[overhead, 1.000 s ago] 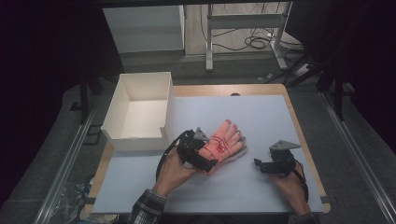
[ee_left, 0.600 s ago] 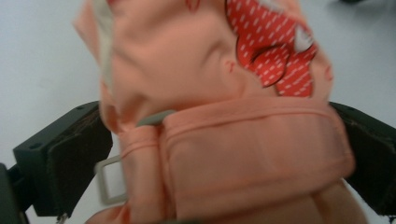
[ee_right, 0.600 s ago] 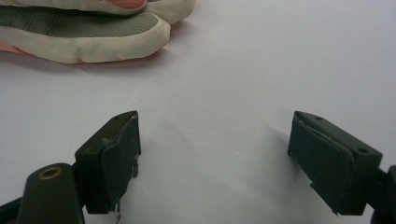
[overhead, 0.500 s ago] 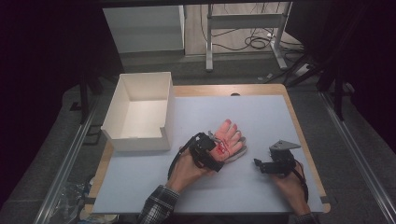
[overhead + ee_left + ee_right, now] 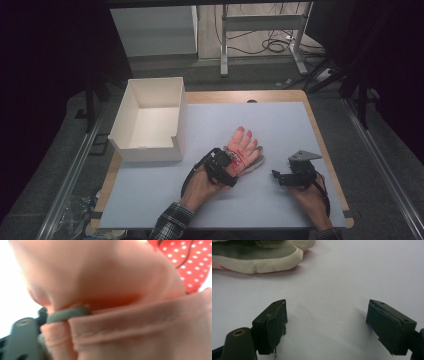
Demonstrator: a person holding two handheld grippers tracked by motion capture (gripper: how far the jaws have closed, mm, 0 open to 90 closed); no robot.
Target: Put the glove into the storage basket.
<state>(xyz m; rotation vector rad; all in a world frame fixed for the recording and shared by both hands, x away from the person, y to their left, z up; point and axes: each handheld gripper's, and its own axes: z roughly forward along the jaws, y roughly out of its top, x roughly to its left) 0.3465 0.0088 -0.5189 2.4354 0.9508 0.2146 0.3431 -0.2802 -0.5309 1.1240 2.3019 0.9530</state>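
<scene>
Pinching the cuff of the pink glove point(image 5: 243, 150), the left gripper point(image 5: 227, 167) has just been closing its jaws, and the left gripper view shows the folded hem pressed between them. That glove lies palm up near the middle of the white mat point(image 5: 280, 120), fingers pointing away from the person, with a grey-and-cream glove point(image 5: 259, 255) lying partly under it. Resting on the mat to the right, well apart, the right gripper point(image 5: 276, 175) holds its jaws wide with bare mat between them. A white box point(image 5: 150, 120) sits at the mat's left edge; open surface lies beyond the gloves.
</scene>
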